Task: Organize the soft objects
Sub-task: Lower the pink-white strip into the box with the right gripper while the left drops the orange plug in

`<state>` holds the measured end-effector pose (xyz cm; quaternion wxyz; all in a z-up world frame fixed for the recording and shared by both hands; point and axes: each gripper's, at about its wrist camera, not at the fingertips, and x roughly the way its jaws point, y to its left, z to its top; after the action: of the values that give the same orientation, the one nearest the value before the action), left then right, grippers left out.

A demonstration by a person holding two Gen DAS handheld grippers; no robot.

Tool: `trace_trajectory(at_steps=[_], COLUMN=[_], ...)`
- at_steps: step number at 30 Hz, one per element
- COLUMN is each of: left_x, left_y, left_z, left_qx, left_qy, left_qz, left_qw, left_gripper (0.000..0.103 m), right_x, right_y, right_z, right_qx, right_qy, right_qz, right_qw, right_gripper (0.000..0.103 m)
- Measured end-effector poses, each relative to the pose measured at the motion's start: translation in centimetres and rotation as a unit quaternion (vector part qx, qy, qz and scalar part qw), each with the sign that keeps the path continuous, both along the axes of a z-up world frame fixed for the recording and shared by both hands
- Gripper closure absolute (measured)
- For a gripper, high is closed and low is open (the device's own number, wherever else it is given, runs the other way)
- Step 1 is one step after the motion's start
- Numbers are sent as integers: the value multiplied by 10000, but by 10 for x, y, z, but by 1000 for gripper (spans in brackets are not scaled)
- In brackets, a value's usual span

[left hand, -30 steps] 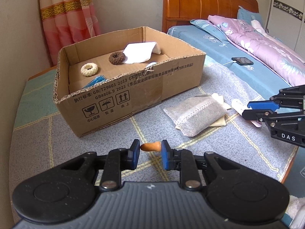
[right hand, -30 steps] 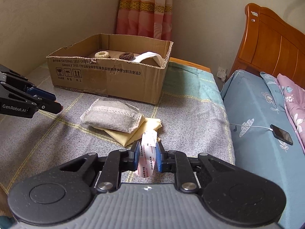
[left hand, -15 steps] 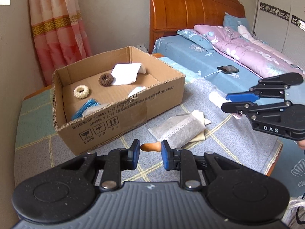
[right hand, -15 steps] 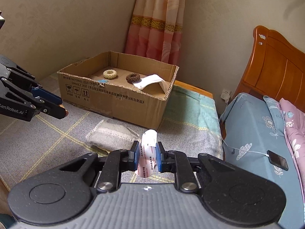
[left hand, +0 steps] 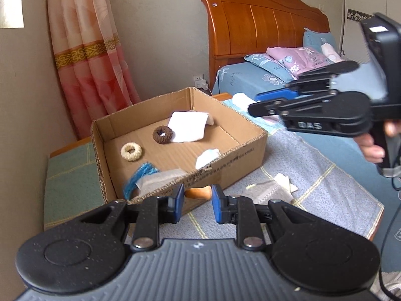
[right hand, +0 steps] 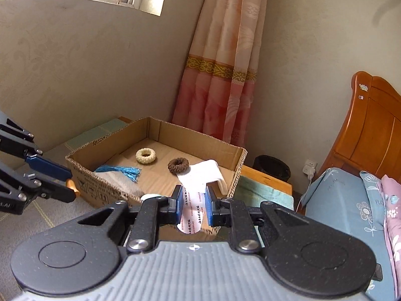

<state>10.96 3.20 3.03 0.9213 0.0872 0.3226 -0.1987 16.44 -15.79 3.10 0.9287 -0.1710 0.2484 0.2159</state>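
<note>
Cardboard walls frame an open box (left hand: 250,148) on a blanket-covered tabletop (left hand: 313,183), holding a cream ring (left hand: 131,152), a brown ring (left hand: 163,134), a blue tassel (left hand: 140,175) and a white cloth (left hand: 188,128). Left hand-held gripper (left hand: 198,198) is clamped on a small orange piece (left hand: 198,192) at the box's near wall. Right hand-held gripper (right hand: 192,207) pinches a white printed strip (right hand: 191,213) at the box's near rim. Outside the box, a grey pouch (left hand: 265,190) lies on the blanket beside the bed (left hand: 240,82).
</note>
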Motion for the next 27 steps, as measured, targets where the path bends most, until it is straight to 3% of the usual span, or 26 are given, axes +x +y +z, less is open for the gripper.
trace_trajectory(at_steps=[4, 6, 7, 13, 24, 26, 27], left_x=[15, 25, 30, 62, 123, 133, 137], left_y=[1, 2, 1, -1, -10, -11, -11], left_z=[7, 8, 8, 7, 12, 11, 10], left_qx=[31, 54, 84, 145, 145, 216, 244], left_qy=[-141, -147, -146, -77, 18, -60, -3], left_qz=[23, 53, 76, 89, 209, 348, 418], left_qw=[9999, 9999, 9998, 9998, 9997, 9991, 9988], left_gripper=[81, 81, 81, 81, 79, 55, 18], right_x=[34, 45, 46, 35, 1, -1, -2], right_y=[12, 15, 16, 13, -18, -24, -26], right_z=[-4, -10, -13, -21, -27, -30, -32], right_qx=[41, -8, -11, -105, 264, 351, 374], right_qy=[98, 162, 117, 260, 645, 769, 820], right_qz=[-25, -21, -18, -308, -847, -936, -970], right_qw=[9999, 9999, 9999, 9991, 9940, 9920, 9912], right_gripper=[76, 38, 31, 9, 0, 0, 0])
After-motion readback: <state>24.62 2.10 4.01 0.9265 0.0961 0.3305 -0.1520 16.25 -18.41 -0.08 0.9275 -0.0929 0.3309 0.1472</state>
